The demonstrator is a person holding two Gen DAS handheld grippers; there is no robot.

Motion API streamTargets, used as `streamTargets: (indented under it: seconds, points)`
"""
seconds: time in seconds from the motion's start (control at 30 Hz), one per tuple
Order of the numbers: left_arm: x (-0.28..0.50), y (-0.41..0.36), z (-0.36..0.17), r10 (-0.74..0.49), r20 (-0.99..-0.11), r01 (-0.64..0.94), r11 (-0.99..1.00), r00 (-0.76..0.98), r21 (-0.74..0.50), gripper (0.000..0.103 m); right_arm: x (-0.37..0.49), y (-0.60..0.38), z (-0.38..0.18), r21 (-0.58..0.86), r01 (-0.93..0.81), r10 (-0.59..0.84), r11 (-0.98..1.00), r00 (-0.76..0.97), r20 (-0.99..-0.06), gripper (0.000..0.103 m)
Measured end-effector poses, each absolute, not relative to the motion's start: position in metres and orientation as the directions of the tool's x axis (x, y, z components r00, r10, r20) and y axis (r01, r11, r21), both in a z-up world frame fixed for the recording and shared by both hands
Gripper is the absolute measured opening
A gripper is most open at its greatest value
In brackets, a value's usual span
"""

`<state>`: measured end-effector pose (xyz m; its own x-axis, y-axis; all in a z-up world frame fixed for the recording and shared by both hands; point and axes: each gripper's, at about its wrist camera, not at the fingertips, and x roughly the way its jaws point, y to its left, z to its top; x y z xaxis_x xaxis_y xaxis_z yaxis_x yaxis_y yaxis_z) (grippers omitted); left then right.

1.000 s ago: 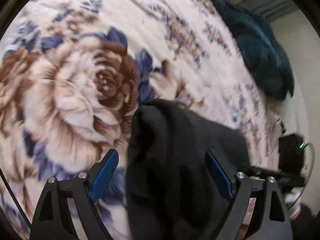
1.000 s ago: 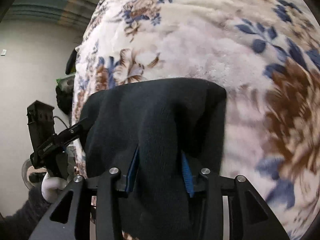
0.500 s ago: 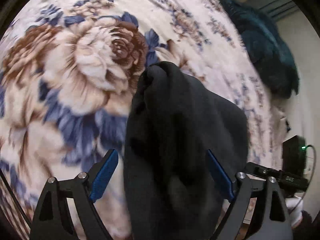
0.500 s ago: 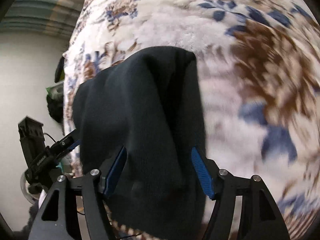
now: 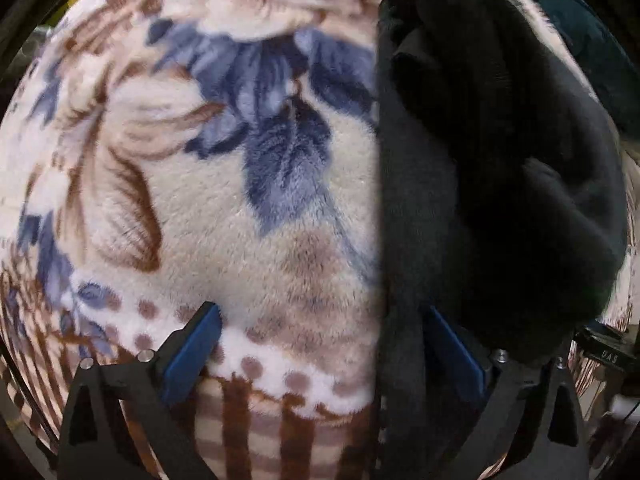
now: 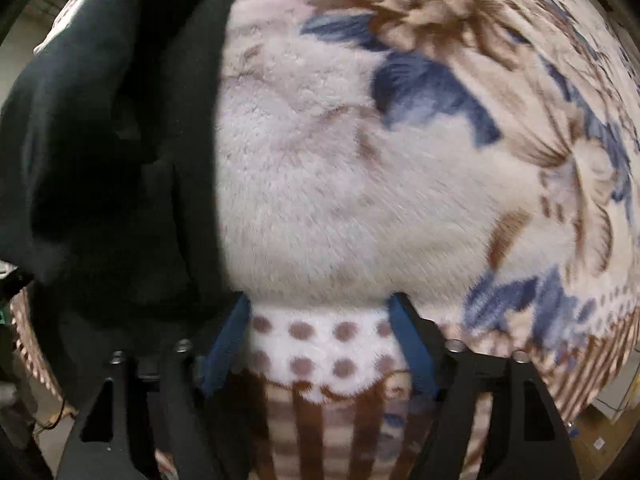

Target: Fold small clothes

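black garment lies bunched on floral blanket.

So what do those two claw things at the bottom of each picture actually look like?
Both look alike. The left gripper and the right gripper each have two black, angular fingers with triangular cut-outs and small silver screw heads on top. The inner face of each finger carries a flat blue pad. No cables, markings or sleeves are visible on them.

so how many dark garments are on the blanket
1: a black knit garment lies bunched on the floral fleece blanket, at the right of the left view and the left of the right view. Others may be hidden.
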<state>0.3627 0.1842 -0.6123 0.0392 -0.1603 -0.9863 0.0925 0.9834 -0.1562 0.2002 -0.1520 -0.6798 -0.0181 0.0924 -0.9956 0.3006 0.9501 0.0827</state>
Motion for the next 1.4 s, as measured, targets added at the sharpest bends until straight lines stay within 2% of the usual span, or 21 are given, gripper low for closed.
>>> streamTargets:
  seconds: [0.2,0.3,0.37,0.4,0.43,0.53,0.63,0.7,0.77,0.8,0.83,0.87,0.9,0.93,0.97,1.07,1.17,1.27,1.33,1.4]
  points:
    - [0.378,0.178,-0.626,-0.142,-0.99,0.008,0.99,0.016,-0.142,0.103,0.21,-0.15,-0.692,0.095,0.392,0.104,0.915,-0.001,-0.995,0.103]
    - [0.385,0.177,-0.618,-0.152,-0.988,0.012,0.988,-0.031,-0.153,0.103,0.209,-0.156,-0.681,0.142,0.379,0.152,0.914,0.003,-0.988,0.102]
    - [0.394,0.188,-0.594,-0.229,-0.973,-0.012,0.973,0.015,-0.229,0.101,0.204,-0.17,-0.66,0.217,0.394,0.22,0.893,0.038,-0.975,0.09]
    - [0.397,0.19,-0.575,-0.268,-0.962,-0.012,0.963,0.056,-0.269,0.101,0.202,-0.177,-0.646,0.294,0.4,0.288,0.868,0.075,-0.955,0.079]
    - [0.401,0.19,-0.554,-0.296,-0.95,-0.002,0.955,0.101,-0.298,0.101,0.202,-0.182,-0.633,0.368,0.404,0.351,0.838,0.117,-0.929,0.075]
    - [0.42,0.175,-0.513,-0.406,-0.898,0.053,0.914,0.171,-0.403,0.101,0.215,-0.19,-0.601,0.518,0.393,0.466,0.759,0.227,-0.855,0.075]
    - [0.442,0.15,-0.516,-0.461,-0.877,0.072,0.888,0.135,-0.455,0.099,0.253,-0.19,-0.598,0.635,0.372,0.571,0.678,0.277,-0.772,0.075]
    - [0.467,0.127,-0.541,-0.435,-0.898,0.086,0.899,0.069,-0.429,0.089,0.283,-0.186,-0.607,0.64,0.373,0.586,0.672,0.262,-0.767,0.075]
    - [0.474,0.115,-0.562,-0.426,-0.905,0.087,0.901,0.004,-0.424,0.07,0.309,-0.182,-0.624,0.654,0.396,0.621,0.645,0.227,-0.75,0.075]
    - [0.474,0.111,-0.569,-0.422,-0.906,0.089,0.902,-0.017,-0.422,0.07,0.322,-0.179,-0.636,0.661,0.399,0.646,0.635,0.193,-0.738,0.075]
    - [0.476,0.106,-0.571,-0.411,-0.911,0.097,0.907,-0.014,-0.411,0.064,0.325,-0.176,-0.649,0.667,0.4,0.656,0.628,0.189,-0.731,0.073]
    - [0.474,0.102,-0.566,-0.408,-0.913,0.122,0.906,0.006,-0.405,0.054,0.333,-0.172,-0.655,0.674,0.394,0.67,0.624,0.174,-0.722,0.067]
    - [0.475,0.097,-0.559,-0.405,-0.913,0.164,0.904,0.035,-0.395,0.046,0.338,-0.167,-0.657,0.679,0.376,0.677,0.63,0.16,-0.718,0.044]
    - [0.469,0.096,-0.551,-0.399,-0.915,0.186,0.905,0.056,-0.383,0.035,0.345,-0.161,-0.656,0.677,0.367,0.671,0.639,0.165,-0.723,0.038]
    - [0.47,0.094,-0.546,-0.402,-0.913,0.201,0.902,0.074,-0.381,0.031,0.353,-0.156,-0.648,0.67,0.34,0.655,0.659,0.178,-0.734,0.034]
    - [0.47,0.096,-0.527,-0.432,-0.888,0.21,0.894,0.159,-0.397,0.029,0.363,-0.146,-0.612,0.644,0.235,0.592,0.729,0.256,-0.764,0.029]
    - [0.478,0.11,-0.505,-0.49,-0.84,0.196,0.869,0.231,-0.454,0.029,0.371,-0.148,-0.578,0.651,0.169,0.576,0.74,0.339,-0.744,0.028]
    - [0.49,0.125,-0.486,-0.569,-0.757,0.201,0.822,0.321,-0.533,0.029,0.385,-0.16,-0.556,0.659,0.105,0.573,0.745,0.405,-0.713,0.028]
    - [0.497,0.126,-0.498,-0.593,-0.73,0.194,0.804,0.34,-0.563,0.029,0.398,-0.159,-0.555,0.642,0.079,0.558,0.763,0.42,-0.715,0.028]
    - [0.498,0.126,-0.525,-0.584,-0.745,0.19,0.811,0.322,-0.553,0.029,0.404,-0.155,-0.567,0.611,0.07,0.537,0.789,0.404,-0.74,0.028]
